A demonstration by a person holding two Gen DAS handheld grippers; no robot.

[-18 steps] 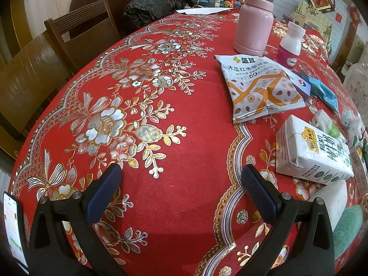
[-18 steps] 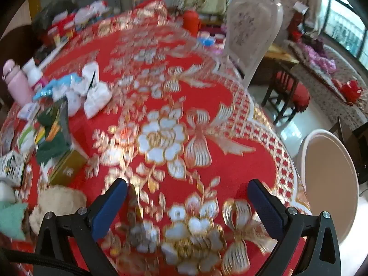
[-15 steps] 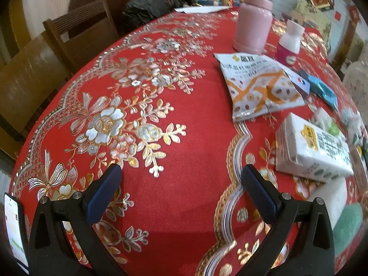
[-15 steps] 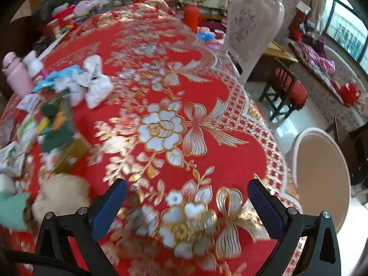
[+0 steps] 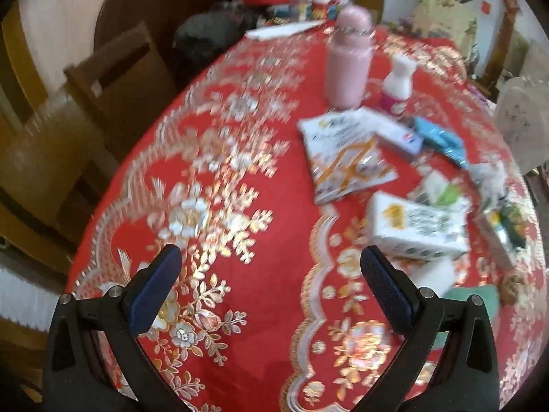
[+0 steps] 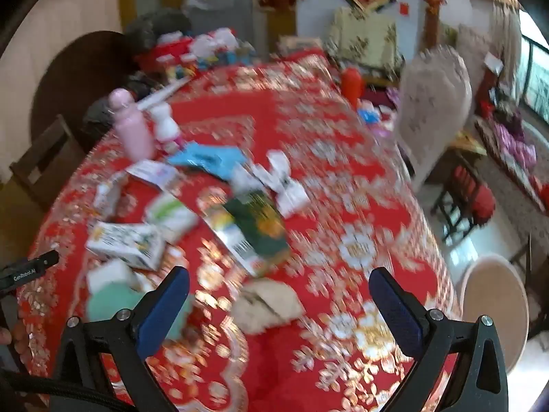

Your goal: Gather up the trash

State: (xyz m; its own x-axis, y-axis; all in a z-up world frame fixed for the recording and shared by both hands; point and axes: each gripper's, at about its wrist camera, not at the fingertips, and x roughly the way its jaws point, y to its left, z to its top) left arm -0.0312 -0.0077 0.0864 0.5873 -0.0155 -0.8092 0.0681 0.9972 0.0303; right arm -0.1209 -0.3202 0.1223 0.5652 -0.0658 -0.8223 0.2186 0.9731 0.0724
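We see more of the red gold-flowered tablecloth [image 5: 240,309] than a moment ago, both views now blurred. The white milk carton [image 5: 417,228] and orange-white snack packet [image 5: 346,158] lie far right of our left gripper [image 5: 269,276]; our right gripper [image 6: 279,297] now faces the crumpled beige tissue [image 6: 267,304]. Both claws gape wide, holding nothing

"GenRobot.AI" on black device [image 6: 29,269] at left edge, other txt blurred
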